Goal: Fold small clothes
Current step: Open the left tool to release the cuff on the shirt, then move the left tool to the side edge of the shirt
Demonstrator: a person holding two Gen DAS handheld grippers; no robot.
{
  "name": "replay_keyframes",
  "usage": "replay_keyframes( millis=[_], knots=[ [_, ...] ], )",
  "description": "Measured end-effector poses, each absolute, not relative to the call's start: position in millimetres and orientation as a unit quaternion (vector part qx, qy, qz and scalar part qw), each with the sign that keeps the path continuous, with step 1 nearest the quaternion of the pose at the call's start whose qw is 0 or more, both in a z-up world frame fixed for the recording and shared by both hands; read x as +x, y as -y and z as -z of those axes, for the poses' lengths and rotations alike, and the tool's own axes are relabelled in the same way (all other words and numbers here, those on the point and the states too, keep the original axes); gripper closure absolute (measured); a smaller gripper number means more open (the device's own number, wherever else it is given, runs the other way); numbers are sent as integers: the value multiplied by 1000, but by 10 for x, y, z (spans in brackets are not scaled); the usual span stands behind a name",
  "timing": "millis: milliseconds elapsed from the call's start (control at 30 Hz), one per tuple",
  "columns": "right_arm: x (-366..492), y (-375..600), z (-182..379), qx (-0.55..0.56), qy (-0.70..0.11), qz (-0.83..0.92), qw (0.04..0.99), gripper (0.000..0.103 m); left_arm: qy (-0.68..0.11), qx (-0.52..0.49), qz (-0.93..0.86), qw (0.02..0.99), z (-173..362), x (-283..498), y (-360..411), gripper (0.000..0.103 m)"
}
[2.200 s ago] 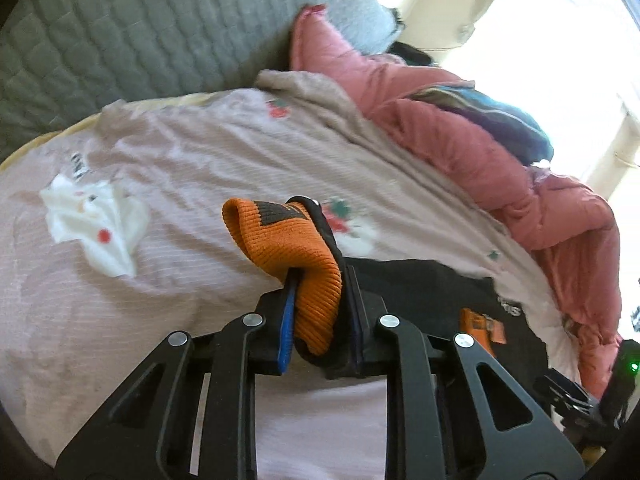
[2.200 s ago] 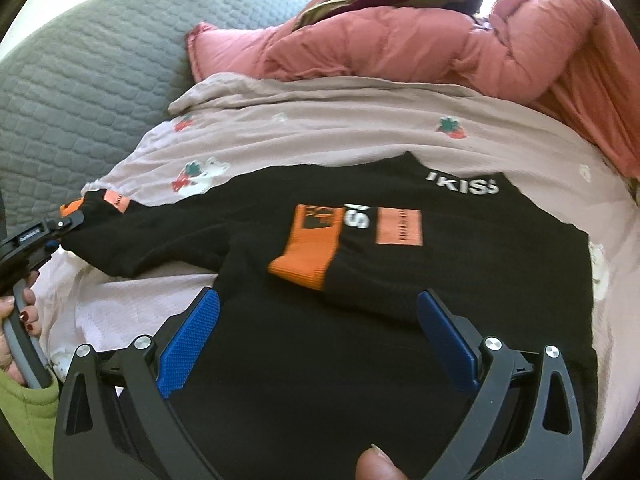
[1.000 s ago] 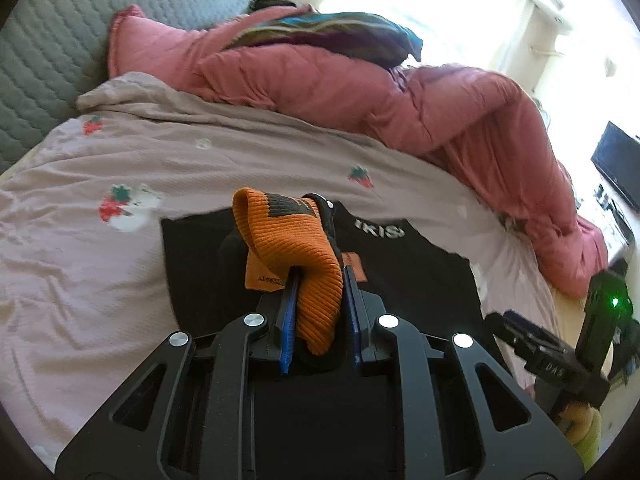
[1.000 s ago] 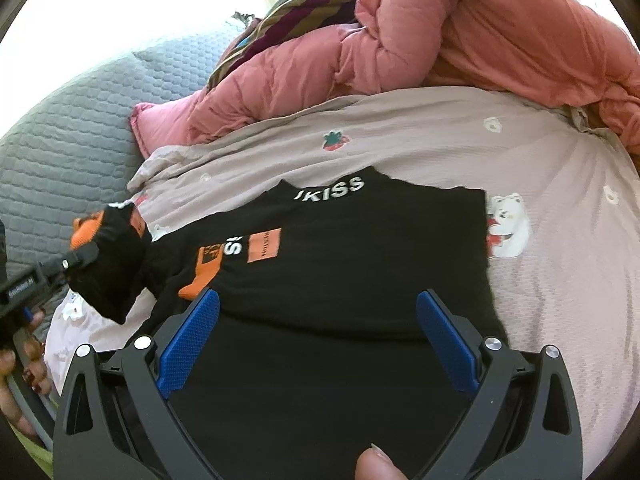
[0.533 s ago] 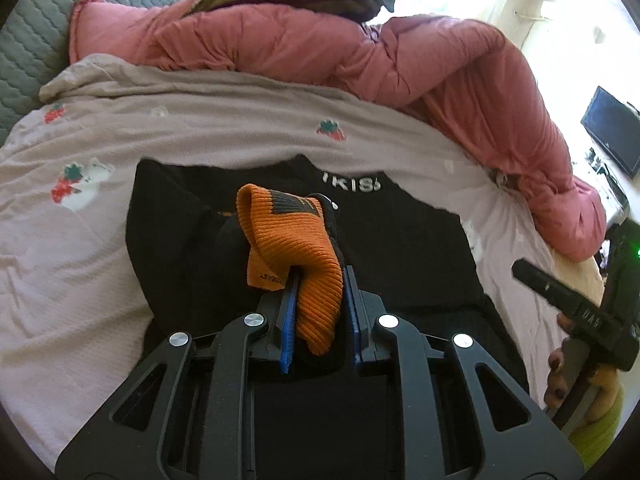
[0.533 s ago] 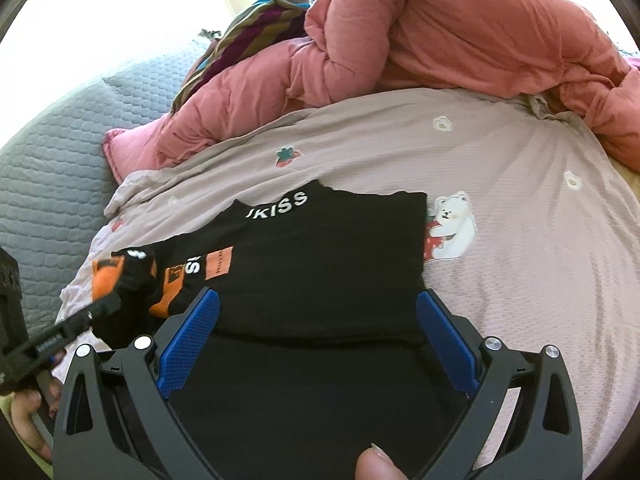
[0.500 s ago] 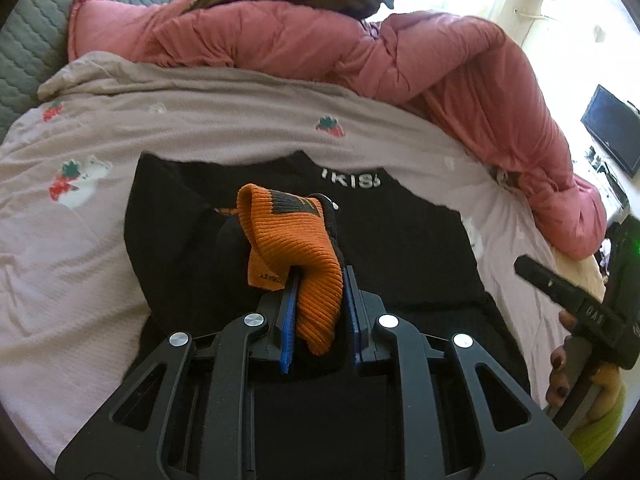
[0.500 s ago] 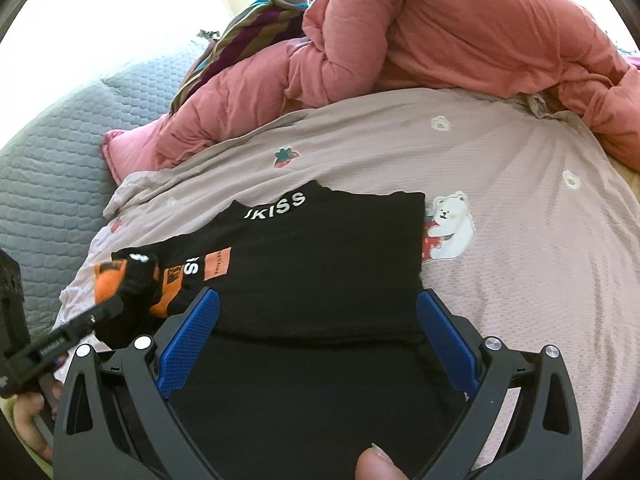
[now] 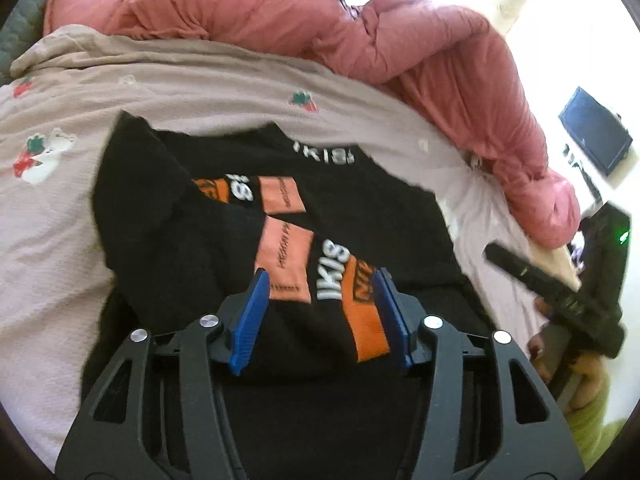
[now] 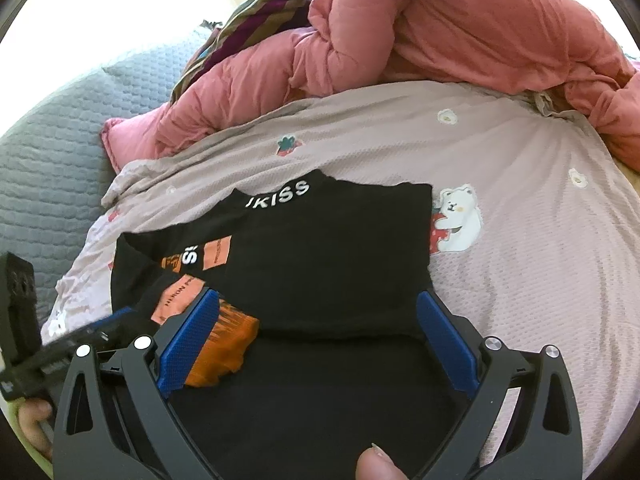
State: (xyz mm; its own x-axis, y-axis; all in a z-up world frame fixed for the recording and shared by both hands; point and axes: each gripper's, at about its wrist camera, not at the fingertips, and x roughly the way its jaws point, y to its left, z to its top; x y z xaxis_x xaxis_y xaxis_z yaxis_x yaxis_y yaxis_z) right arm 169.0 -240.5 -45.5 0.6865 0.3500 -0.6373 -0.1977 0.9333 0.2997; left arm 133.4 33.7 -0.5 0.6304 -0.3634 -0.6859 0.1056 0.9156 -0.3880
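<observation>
Black top, collar toward pink duvet

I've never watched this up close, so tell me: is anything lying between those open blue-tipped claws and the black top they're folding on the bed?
Nothing visible is in the way. The left gripper is open right above the folded-in sleeve of the black top, and the right gripper is open over its body. The pink duvet lies behind the top, apart from it.
</observation>
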Motion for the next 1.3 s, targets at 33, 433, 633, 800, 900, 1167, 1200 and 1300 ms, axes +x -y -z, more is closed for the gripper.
replay_keyframes(
  millis=[33, 433, 633, 800, 900, 1167, 1200, 1300],
  knots=[
    [1693, 2366, 469, 102, -370, -156, 910, 5, -404, -154, 123, 893, -24, 1314, -380, 55],
    [1648, 1742, 694, 84, -426, -222, 873, 5, -393, -121, 11, 912, -61, 1161, -919, 48],
    [1812, 1479, 973, 85, -480, -216, 846, 24, -390, -130, -7, 911, -5, 1110, -1117, 48],
    [1859, 1376, 1001, 91, -463, -223, 853, 68, -389, -142, -10, 910, 21, 1089, -1209, 48],
    [1828, 1345, 900, 79, -442, -245, 859, 91, -389, -145, -9, 909, 43, 1091, -1221, 47],
    [1883, 1551, 350, 54, -360, -244, 899, 94, -393, -148, -12, 908, 68, 1085, -1218, 47],
    [1914, 1631, 263, 52, -348, -233, 907, 94, -392, -147, -12, 908, 64, 1090, -1216, 47],
    [2005, 1812, 132, 44, -326, -202, 922, 94, -393, -146, -11, 908, 64, 1089, -1206, 47]
  ],
)
